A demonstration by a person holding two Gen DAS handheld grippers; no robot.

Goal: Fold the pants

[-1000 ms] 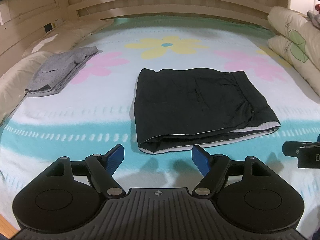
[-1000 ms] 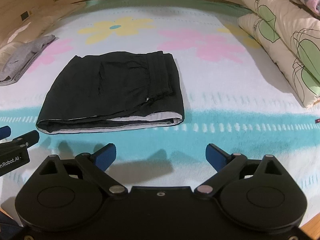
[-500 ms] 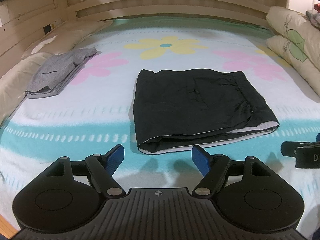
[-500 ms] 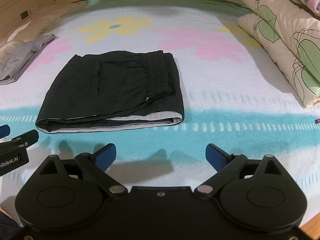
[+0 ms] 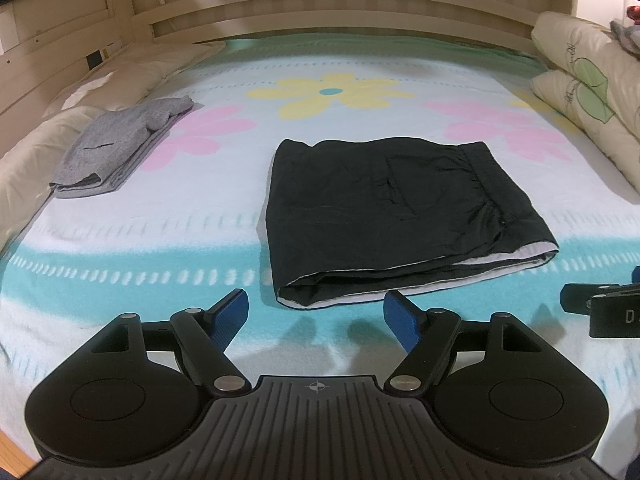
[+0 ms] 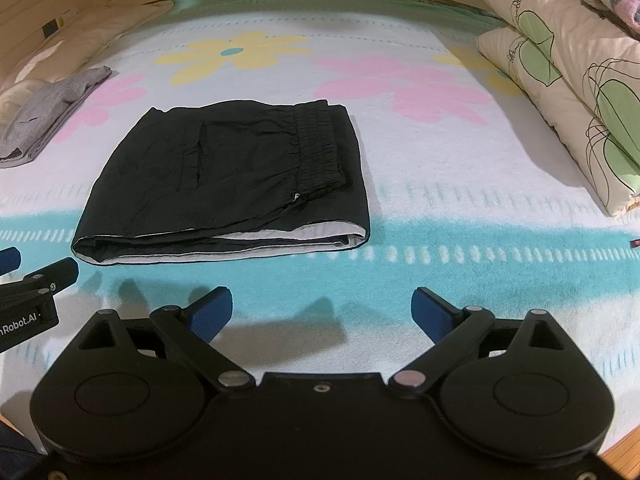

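From my left wrist camera I see the black pants (image 5: 400, 216) lying folded into a compact rectangle on the bed (image 5: 160, 240), roughly in the middle of the flowered blanket, with the elastic waistband toward the right side and a pale lining edge showing along the near fold. The left claw (image 5: 316, 316) hangs above the turquoise stripe of the blanket just short of that near edge, its blue pads spread wide with nothing between them; the right-hand pad overlaps the pants' near hem in the picture, though I cannot tell whether it touches. From my right wrist camera the right claw (image 6: 322, 312) is likewise spread apart and empty, over the same turquoise band and a little nearer to me than the pants (image 6: 228, 176), which sit ahead and to its left. Each claw shows at the edge of the other's view, so the two are side by side in front of the pants. A grey garment (image 5: 120, 148), also folded, lies well apart on the left of the bed beside a cream pillow (image 5: 120, 76). On the right edge are stacked cushions (image 6: 560, 80) printed with green leaf shapes. A pale wooden headboard (image 5: 320, 12) closes the far side.
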